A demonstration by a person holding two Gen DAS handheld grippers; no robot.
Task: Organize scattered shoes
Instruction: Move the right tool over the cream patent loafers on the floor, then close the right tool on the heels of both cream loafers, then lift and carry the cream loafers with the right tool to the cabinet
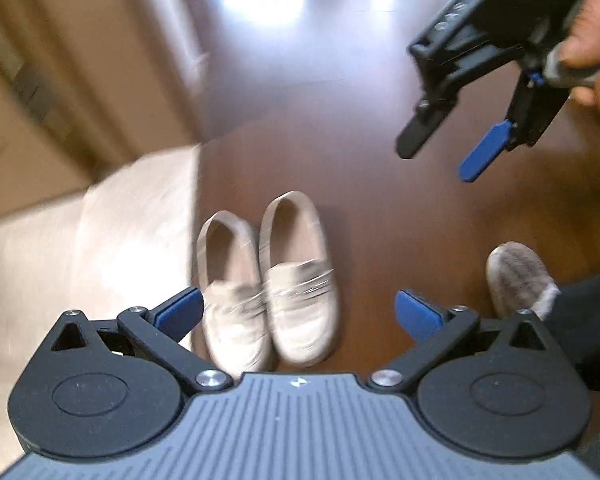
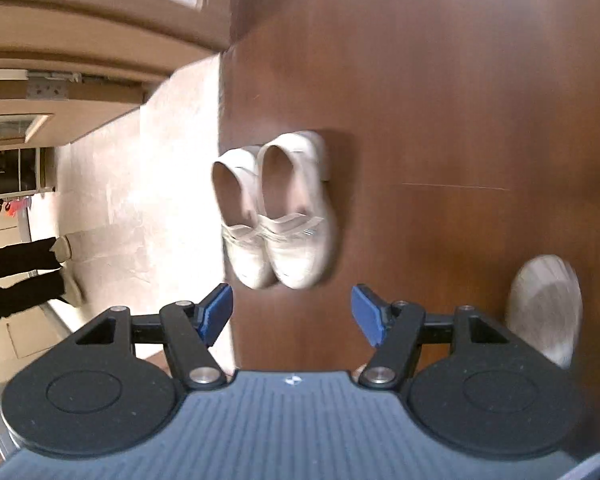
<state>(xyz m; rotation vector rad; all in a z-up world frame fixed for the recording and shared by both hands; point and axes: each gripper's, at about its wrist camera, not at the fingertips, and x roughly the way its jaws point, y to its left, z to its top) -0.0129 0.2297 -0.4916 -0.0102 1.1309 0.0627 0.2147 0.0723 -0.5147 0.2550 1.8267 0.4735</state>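
Loafers point(image 1: 268, 280), a cream-white pair, sit side by side on the dark wooden floor point(image 1: 400, 220), flanks touching, toes pointing the same way, just beside the edge where the wood meets pale stone tile point(image 1: 132, 240). Each shoe carries a strap across the vamp with a small metal-looking detail; motion blur hides anything finer. The openings are clear and nothing lies inside them. Judged by this alignment, the pair reads as already set in order, parallel to the floor seam, which appears to serve as the line for arranging.

Neither tool touches the shoes. The left gripper point(image 1: 298, 312) hangs above the toes with jaws apart and nothing between its blue pads. The right gripper point(image 2: 292, 314) is likewise empty, jaws spread, looking down on the same pair; in the left view it appears up and to the right, held in a person's hand point(image 1: 592, 36), well clear of the floor.

A foot in a grey fuzzy slipper point(image 1: 520, 284) stands on the wood to one side, apart from the loafers. Another person's dark-trousered legs point(image 2: 20, 276) are visible far off on the tile. No other scattered shoes are in view.
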